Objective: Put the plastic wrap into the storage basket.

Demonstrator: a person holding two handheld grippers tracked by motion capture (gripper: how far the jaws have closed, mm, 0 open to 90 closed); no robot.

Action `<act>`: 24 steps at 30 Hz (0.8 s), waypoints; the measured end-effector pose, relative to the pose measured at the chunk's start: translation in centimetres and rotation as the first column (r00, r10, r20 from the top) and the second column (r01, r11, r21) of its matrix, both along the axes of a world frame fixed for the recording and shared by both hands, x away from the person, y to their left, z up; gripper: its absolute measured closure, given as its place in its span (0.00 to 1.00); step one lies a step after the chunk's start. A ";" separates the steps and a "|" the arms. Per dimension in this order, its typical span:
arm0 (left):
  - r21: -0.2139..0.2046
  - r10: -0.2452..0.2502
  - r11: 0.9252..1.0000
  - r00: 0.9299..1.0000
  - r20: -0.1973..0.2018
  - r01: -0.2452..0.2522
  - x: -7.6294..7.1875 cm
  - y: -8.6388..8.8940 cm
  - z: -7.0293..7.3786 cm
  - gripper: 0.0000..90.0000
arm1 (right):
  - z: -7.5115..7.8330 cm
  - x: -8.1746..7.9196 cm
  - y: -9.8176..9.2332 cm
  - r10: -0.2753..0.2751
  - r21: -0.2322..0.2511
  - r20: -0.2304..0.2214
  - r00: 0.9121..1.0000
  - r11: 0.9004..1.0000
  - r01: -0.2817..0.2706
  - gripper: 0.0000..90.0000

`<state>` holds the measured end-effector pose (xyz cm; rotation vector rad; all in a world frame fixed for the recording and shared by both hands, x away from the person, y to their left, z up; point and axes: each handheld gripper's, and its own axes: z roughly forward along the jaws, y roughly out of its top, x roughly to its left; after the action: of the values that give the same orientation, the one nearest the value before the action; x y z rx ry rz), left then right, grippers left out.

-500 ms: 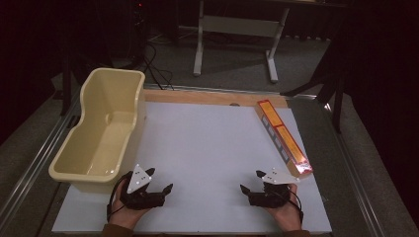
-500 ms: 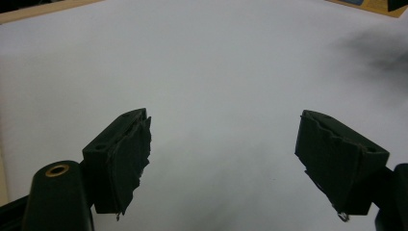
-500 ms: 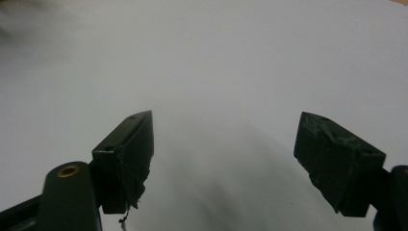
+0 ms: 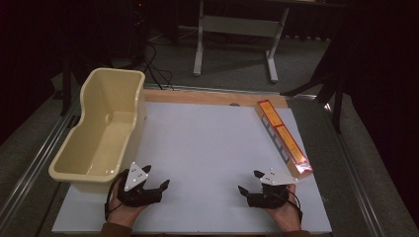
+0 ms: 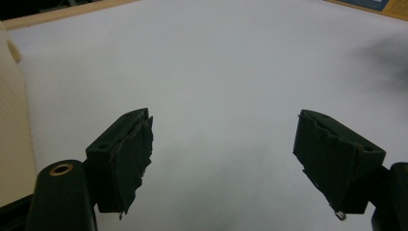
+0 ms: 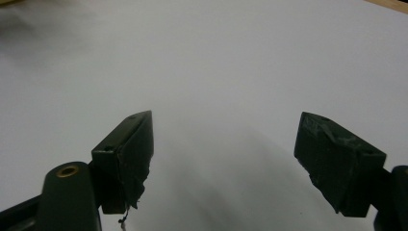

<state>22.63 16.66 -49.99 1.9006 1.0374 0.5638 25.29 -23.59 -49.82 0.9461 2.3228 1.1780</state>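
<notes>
White sheet covers the worktop [image 4: 212,148], with a bare wood strip along its far edge. High view: left tool [image 4: 157,183] rests near the front-left corner, right tool [image 4: 250,182] near the front-right corner, each in a hand, both splayed apart and holding nothing. Cream plastic tub [image 4: 101,133] stands along the left edge, its near wall just beside the left tool; nothing visible inside. Long orange box [image 4: 283,137] lies flat along the right edge, running from the far edge toward the front, its near end just beside the right tool but apart from it. Against half a second ago, both tools sit in the same spots and the tub and box lie as they did; no visible change, so I judge the work has not begun. Left gripper view: left tool [image 5: 221,154] with jaws wide, only white sheet between them; a cream tub wall [image 5: 12,125] at the picture's left edge, the wood strip at the top, a sliver of orange box [image 5: 385,6] in the top right corner. Right gripper view: right tool [image 6: 223,154] with jaws equally wide, bare sheet between; pads look frayed. Judgement: the box is the nearest loose thing, so a reach by the right tool toward its near end seems the likely first step.
</notes>
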 end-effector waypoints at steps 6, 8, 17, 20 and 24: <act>0.004 0.006 1.000 1.000 0.005 -0.006 0.0 -0.1 0.0 0.24 | 0.2 -0.2 -0.3 -0.008 0.010 0.006 1.000 1.000 0.008 0.24; 0.004 0.006 1.000 1.000 0.005 -0.006 0.0 -0.1 0.0 0.24 | 0.2 -0.1 -0.3 -0.011 0.008 0.006 1.000 1.000 0.011 0.24; 0.029 -0.009 1.000 1.000 0.009 0.008 0.0 -0.8 -0.2 0.23 | 1.6 1.4 -2.0 -0.078 -0.004 0.044 0.996 0.997 0.078 0.25; 0.027 -0.005 1.000 1.000 0.011 0.005 0.0 -0.7 -0.1 0.23 | 2.0 2.0 -2.6 -0.090 -0.004 0.057 0.994 0.996 0.091 0.25; 0.030 -0.010 0.999 1.000 0.011 0.010 0.0 -0.9 -0.3 0.23 | 2.6 3.5 -3.8 -0.117 -0.004 0.077 0.990 0.993 0.118 0.27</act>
<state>22.66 15.74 -50.24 1.9257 1.0168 0.5868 28.82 -27.42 -47.27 1.0021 2.1796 1.1357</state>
